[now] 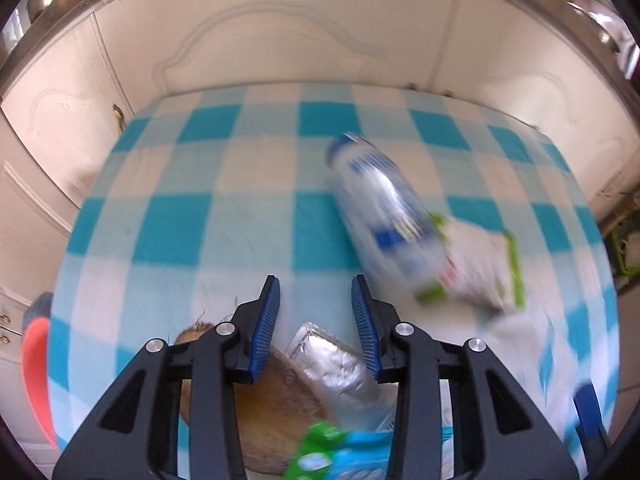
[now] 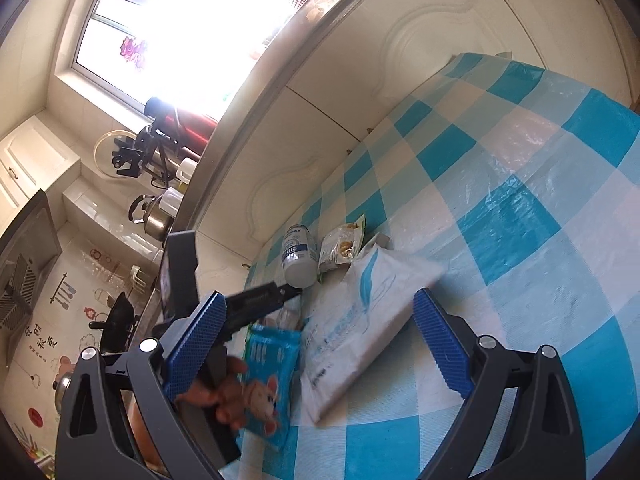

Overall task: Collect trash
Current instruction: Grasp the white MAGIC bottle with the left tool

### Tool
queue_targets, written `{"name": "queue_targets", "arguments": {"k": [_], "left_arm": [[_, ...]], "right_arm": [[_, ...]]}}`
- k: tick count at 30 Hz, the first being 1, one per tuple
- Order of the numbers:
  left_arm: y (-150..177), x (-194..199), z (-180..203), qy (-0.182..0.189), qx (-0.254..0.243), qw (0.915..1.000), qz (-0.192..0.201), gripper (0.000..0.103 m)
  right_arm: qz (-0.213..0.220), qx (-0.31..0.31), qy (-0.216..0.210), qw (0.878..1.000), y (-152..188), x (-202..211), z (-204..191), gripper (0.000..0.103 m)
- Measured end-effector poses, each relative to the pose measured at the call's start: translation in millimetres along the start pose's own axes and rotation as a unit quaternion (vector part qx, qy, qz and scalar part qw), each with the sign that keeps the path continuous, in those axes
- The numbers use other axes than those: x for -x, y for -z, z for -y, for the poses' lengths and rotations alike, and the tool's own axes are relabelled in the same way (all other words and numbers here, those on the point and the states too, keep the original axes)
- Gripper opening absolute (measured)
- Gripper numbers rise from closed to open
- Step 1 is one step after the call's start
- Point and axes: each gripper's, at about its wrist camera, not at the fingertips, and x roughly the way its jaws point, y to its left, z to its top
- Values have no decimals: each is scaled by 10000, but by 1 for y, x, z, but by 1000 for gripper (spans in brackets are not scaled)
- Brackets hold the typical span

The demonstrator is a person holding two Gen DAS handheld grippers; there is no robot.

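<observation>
On checkered cloth [image 2: 520, 208]: one bottle [image 2: 298, 254] (toppled), three packets [image 2: 340, 244]

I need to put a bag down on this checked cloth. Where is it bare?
Bare: the checked cloth from the cabinet doors to left of the bottle. Crowded: bottle, snack packet, white pack, blue wipes pack, foil tray.
</observation>
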Motion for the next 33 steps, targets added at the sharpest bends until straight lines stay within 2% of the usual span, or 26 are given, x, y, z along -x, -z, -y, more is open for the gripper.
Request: {"name": "queue_targets", "arguments": {"k": [2, 6, 9, 13, 17, 19, 22, 28, 33], "left_arm": [[8, 5, -2, 228, 44, 9997, 0, 39], [5, 20, -6, 366, 97, 9989, 284, 40], [-9, 33, -5, 500, 110, 9972, 548, 60], [-29, 26, 3, 649, -74, 9959, 622, 68], [-47, -3, 11, 705, -26, 9972, 242, 67], [-54, -19, 11, 600, 97, 9981, 62, 53], [-61, -32, 10, 652, 158, 9977, -68, 45], [-59, -32, 10, 638, 104, 9979, -14, 44], [-44, -8, 12, 772, -174, 9967, 181, 44]], "right_arm": [[-3, 8, 21, 10000, 0, 0, 0, 94], [30, 12, 98, 9999, -1, 1, 1, 94], [-28, 12, 151, 9999, 0, -1, 1, 94], [-135, -8, 202, 9997, 0, -5, 3, 94], [-199, 52, 240, 9995, 1, -7, 1, 94], [-221, 61, 245, 9994, 2, -8, 1, 94], [-238, 49, 248, 9994, 1, -9, 1, 94], [-273, -5, 196, 9994, 1, -11, 4, 94], [-284, 23, 287, 9992, 0, -12, 4, 94]]}}
